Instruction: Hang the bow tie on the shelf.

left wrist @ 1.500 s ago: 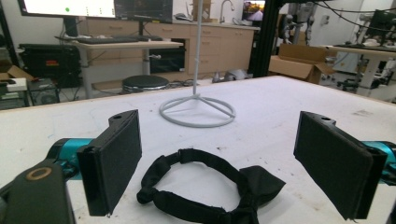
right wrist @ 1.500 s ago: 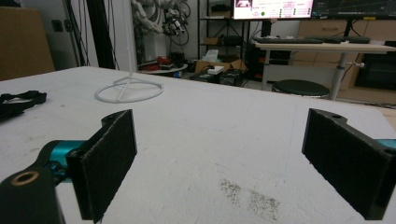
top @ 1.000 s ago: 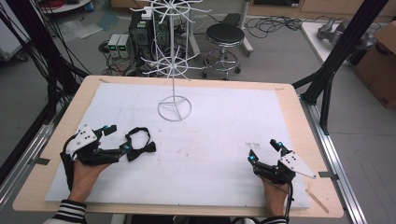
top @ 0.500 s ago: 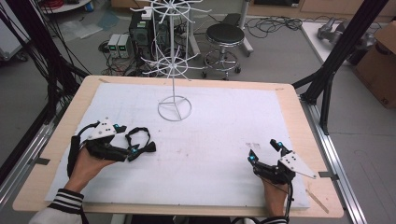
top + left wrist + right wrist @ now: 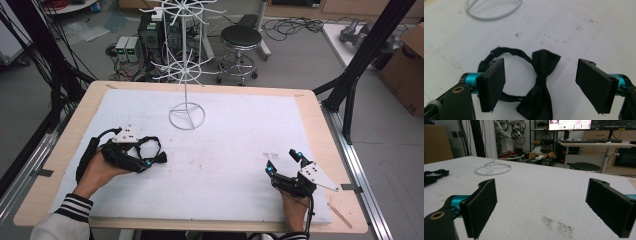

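Note:
A black bow tie [image 5: 160, 158] with a thin looped strap lies flat on the white table mat [image 5: 235, 135] at the left. My left gripper [image 5: 148, 162] hovers right over it and is open. In the left gripper view the bow tie [image 5: 541, 82] lies between the two wide-apart pads [image 5: 492, 83], untouched, and the strap curls behind the left pad. My right gripper [image 5: 282, 161] rests open near the front right of the mat, and its pads [image 5: 482, 206] hold nothing.
A white wire display stand [image 5: 187, 116] with a ring base and spoked tiers rises at the mat's far middle; its ring [image 5: 493, 168] lies ahead of the right gripper. Wooden table borders [image 5: 320, 125] frame the mat. A stool and computers stand beyond the table.
My left hand has moved the open left gripper to the right, from beside the bow tie to over it. The right gripper has stayed still.

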`<state>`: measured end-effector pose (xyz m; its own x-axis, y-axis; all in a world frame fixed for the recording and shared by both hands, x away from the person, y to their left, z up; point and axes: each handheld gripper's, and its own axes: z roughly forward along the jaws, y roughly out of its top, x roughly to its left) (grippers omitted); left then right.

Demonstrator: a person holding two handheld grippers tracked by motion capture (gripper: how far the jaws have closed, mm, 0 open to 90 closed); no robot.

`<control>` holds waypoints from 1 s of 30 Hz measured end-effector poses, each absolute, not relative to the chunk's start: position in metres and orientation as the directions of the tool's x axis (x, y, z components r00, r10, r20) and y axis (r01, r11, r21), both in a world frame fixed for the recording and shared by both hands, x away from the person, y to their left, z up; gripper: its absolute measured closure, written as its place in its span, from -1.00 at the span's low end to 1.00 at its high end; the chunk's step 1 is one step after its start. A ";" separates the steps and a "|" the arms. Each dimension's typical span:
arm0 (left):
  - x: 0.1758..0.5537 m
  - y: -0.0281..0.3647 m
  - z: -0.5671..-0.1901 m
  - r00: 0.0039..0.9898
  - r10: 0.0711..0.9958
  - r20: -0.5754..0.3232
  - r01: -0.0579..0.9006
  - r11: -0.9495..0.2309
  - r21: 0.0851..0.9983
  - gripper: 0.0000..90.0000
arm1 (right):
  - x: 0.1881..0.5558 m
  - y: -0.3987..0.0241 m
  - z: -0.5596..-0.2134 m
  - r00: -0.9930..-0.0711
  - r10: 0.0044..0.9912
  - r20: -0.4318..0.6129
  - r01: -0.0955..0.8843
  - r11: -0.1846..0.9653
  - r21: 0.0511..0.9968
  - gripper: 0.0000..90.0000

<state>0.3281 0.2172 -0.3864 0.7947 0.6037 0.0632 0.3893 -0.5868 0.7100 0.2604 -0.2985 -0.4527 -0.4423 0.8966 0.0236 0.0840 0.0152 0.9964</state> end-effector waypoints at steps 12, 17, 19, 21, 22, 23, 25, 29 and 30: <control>0.336 0.211 -0.396 0.809 0.586 0.047 0.420 -0.632 0.651 -0.12 | 0.260 -0.298 -0.453 -0.442 0.897 0.025 0.085 0.014 0.996 -0.80; 0.342 0.204 -0.399 0.809 0.585 0.052 0.447 -0.671 0.592 0.05 | 0.260 -0.299 -0.453 -0.443 0.896 0.025 0.085 0.014 0.996 -0.80; 0.343 0.201 -0.399 0.811 0.584 0.046 0.449 -0.670 0.591 0.09 | 0.260 -0.298 -0.453 -0.443 0.896 0.025 0.085 0.014 0.996 -0.80; 0.344 0.198 -0.398 0.816 0.575 0.049 0.445 -0.682 0.580 0.16 | 0.260 -0.299 -0.453 -0.443 0.896 0.026 0.085 0.014 0.996 -0.80; 0.344 0.198 -0.398 0.816 0.575 0.049 0.445 -0.682 0.580 0.18 | 0.260 -0.299 -0.453 -0.443 0.896 0.026 0.085 0.014 0.996 -0.80; 0.345 0.195 -0.398 0.817 0.575 0.050 0.451 -0.691 0.565 0.21 | 0.260 -0.299 -0.453 -0.444 0.896 0.026 0.085 0.013 0.996 -0.80; 0.346 0.194 -0.399 0.815 0.577 0.051 0.457 -0.695 0.554 0.23 | 0.260 -0.299 -0.453 -0.444 0.896 0.026 0.084 0.013 0.996 -0.80; 0.349 0.191 -0.402 0.812 0.581 0.048 0.481 -0.714 0.508 0.26 | 0.260 -0.299 -0.453 -0.443 0.896 0.027 0.086 0.013 0.996 -0.80; 0.349 0.191 -0.402 0.812 0.581 0.048 0.481 -0.714 0.508 0.27 | 0.260 -0.299 -0.453 -0.443 0.896 0.027 0.086 0.013 0.996 -0.80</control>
